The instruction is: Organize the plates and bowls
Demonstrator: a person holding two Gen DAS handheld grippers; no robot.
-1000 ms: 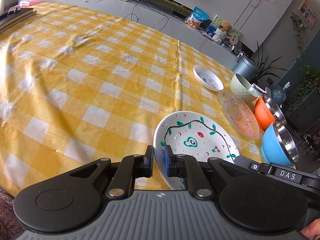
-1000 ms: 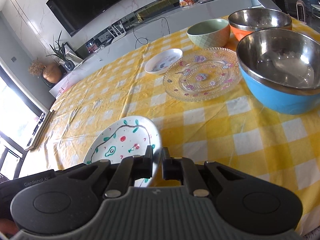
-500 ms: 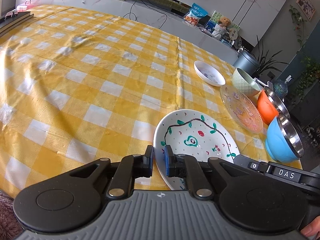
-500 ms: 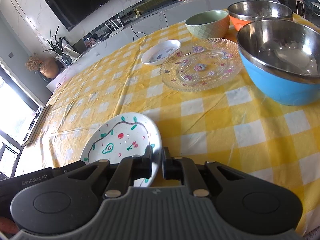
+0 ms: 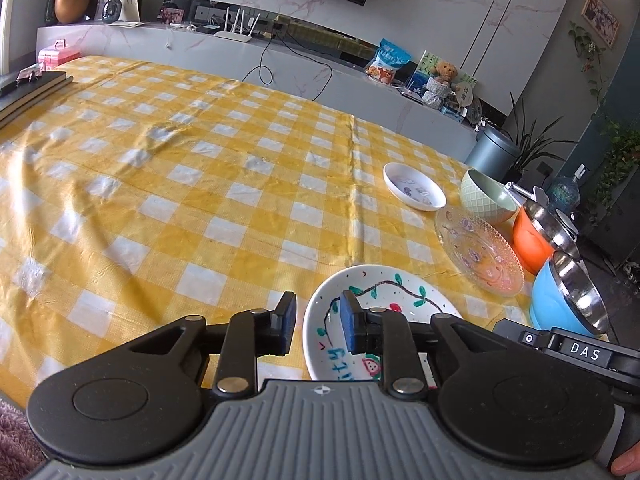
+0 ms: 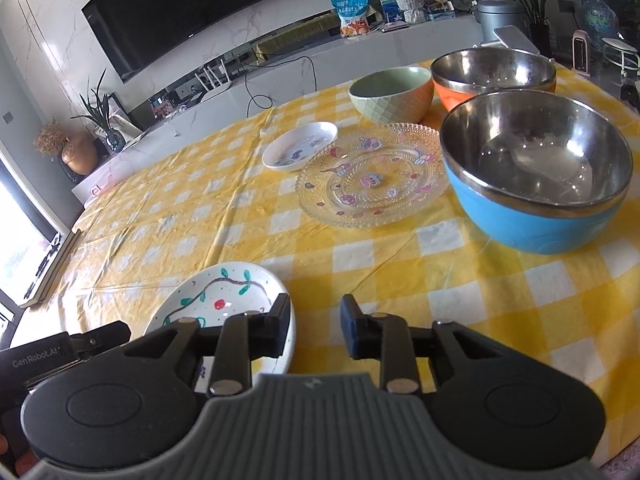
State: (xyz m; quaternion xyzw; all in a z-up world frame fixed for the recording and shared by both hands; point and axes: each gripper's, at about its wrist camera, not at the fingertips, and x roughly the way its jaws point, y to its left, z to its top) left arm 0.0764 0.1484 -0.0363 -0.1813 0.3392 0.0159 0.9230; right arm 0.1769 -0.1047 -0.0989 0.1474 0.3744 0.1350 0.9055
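Note:
A white plate painted with a vine and fruit (image 5: 384, 312) (image 6: 224, 300) lies on the yellow checked cloth near the front edge. My left gripper (image 5: 318, 322) straddles its left rim and my right gripper (image 6: 316, 330) straddles its right rim. Both sets of jaws are opening, and the pads stand off the rim. Further right are a small white dish (image 5: 414, 186) (image 6: 300, 146), a patterned glass plate (image 5: 478, 250) (image 6: 374, 174), a green bowl (image 5: 484, 196) (image 6: 390, 94), an orange steel-lined bowl (image 5: 536, 236) (image 6: 494, 72) and a blue steel-lined bowl (image 5: 564, 300) (image 6: 536, 176).
The checked tablecloth (image 5: 200, 184) stretches wide to the left and back. Dark books (image 5: 28, 88) lie at the table's far left corner. A low marble counter (image 5: 280, 68) with cables, snacks and a grey bin runs behind the table.
Both grippers were shut on the painted plate's rim and have now let go, with the jaws parted. The plate has settled flat on the cloth. Both views have tilted up a little.

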